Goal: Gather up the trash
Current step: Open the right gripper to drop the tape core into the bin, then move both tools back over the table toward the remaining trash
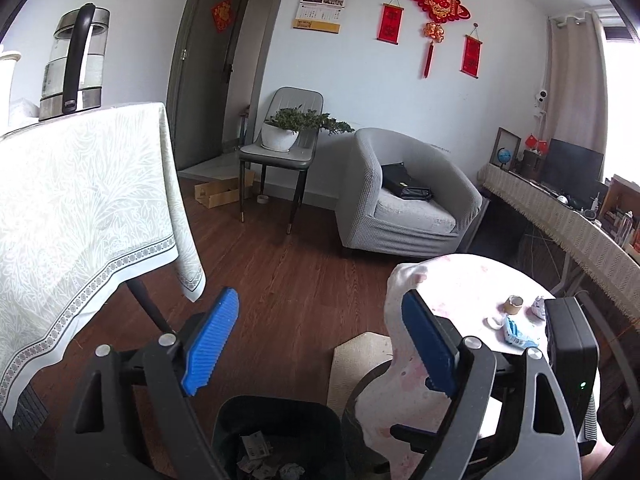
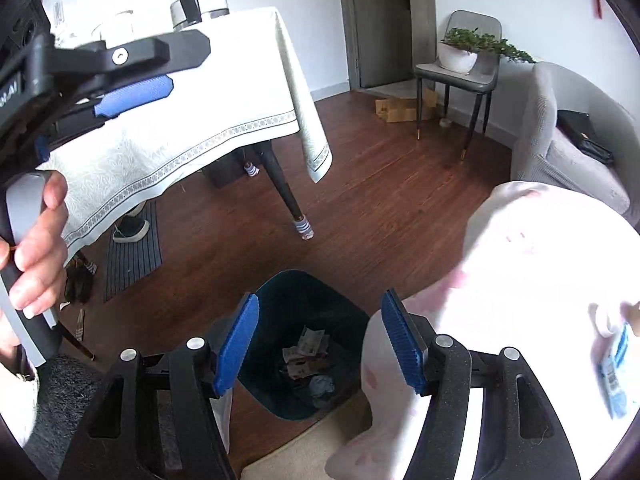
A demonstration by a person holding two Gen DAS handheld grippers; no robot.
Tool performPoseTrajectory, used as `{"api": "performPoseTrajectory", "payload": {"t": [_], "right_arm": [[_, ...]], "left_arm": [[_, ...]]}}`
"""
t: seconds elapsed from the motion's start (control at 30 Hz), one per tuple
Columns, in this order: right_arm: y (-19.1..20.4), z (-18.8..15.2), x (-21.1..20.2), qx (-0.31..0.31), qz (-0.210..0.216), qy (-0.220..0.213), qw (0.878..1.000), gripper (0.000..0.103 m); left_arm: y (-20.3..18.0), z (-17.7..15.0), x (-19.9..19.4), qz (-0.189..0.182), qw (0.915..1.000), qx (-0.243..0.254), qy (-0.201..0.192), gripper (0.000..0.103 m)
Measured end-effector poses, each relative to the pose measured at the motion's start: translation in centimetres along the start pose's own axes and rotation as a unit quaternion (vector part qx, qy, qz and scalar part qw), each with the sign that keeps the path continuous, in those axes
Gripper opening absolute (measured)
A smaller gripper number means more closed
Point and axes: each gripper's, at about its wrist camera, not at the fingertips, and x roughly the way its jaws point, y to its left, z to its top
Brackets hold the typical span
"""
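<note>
A dark trash bin [image 2: 304,344] stands on the wood floor beside a small round table with a white-pink cloth [image 2: 520,280]; crumpled paper and wrappers lie inside it. It also shows at the bottom of the left wrist view [image 1: 276,436]. My right gripper [image 2: 320,344] is open and empty above the bin. My left gripper [image 1: 320,344] is open and empty above the floor; it also shows in the right wrist view [image 2: 132,96]. On the round table [image 1: 460,280] lie a tape roll [image 1: 513,305], a blue wrapper [image 1: 518,336], a white scrap [image 1: 495,323] and a crumpled piece [image 1: 538,307]. The blue wrapper shows blurred in the right wrist view [image 2: 616,368].
A tall table with a patterned cloth [image 1: 80,200] and a kettle [image 1: 76,64] stands at the left. A chair with a potted plant [image 1: 284,132], a grey armchair [image 1: 404,196] and a long side shelf [image 1: 560,208] line the far side. A black device [image 1: 572,344] sits at the round table's edge.
</note>
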Motion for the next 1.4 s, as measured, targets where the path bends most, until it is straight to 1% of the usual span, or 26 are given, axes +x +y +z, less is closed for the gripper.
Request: {"api": "performPoseTrajectory", "payload": {"t": [0.17, 0.4, 0.73, 0.93, 1.03, 1.07, 1.1, 1.2, 1.23, 1.3, 1.33, 1.4], "right_arm": [[-2.4, -0.5, -3.1, 0.017, -0.021, -0.027, 0.999, 0.065], [-6.5, -1.7, -6.3, 0.047, -0.055, -0.050, 0.996, 0.065], [-12.5, -4.4, -10.7, 0.091, -0.116, -0.068, 0.987, 0.065], [-15.7, -6.5, -12.7, 0.122, -0.140, -0.073, 0.980, 0.065], [-17.2, -7.7, -13.6, 0.138, -0.156, -0.073, 0.975, 0.065], [-17.6, -8.1, -13.8, 0.142, -0.161, -0.072, 0.974, 0.066], [-17.9, -8.5, -14.0, 0.147, -0.165, -0.070, 0.973, 0.070], [-19.6, -9.9, -14.7, 0.162, -0.179, -0.065, 0.968, 0.073], [-20.1, -10.1, -14.8, 0.169, -0.181, -0.064, 0.967, 0.073], [-21.3, -10.9, -15.4, 0.185, -0.186, -0.066, 0.963, 0.078], [-21.9, -11.4, -15.7, 0.192, -0.189, -0.067, 0.961, 0.079], [-23.2, -12.2, -16.3, 0.209, -0.192, -0.069, 0.956, 0.084]], "left_arm": [[-2.6, 0.0, 1.1, -0.011, 0.9999, 0.010, 0.004, 0.086], [-6.4, -0.4, 2.8, -0.029, 0.9991, 0.027, 0.012, 0.086], [-11.0, -1.1, 5.0, -0.055, 0.9967, 0.054, 0.023, 0.090], [-14.2, -2.0, 6.4, -0.078, 0.9931, 0.080, 0.035, 0.093], [-16.0, -2.6, 7.3, -0.089, 0.9906, 0.095, 0.043, 0.094], [-16.6, -2.8, 7.6, -0.094, 0.9896, 0.099, 0.046, 0.094], [-17.1, -2.9, 8.0, -0.101, 0.9884, 0.101, 0.051, 0.095], [-18.7, -3.6, 9.3, -0.116, 0.9848, 0.109, 0.069, 0.095], [-19.2, -3.9, 9.8, -0.122, 0.9829, 0.113, 0.078, 0.095], [-20.5, -4.7, 10.7, -0.133, 0.9786, 0.127, 0.094, 0.096], [-21.1, -5.0, 11.2, -0.140, 0.9756, 0.134, 0.103, 0.096], [-22.3, -5.9, 12.0, -0.156, 0.9700, 0.145, 0.118, 0.096]]}}
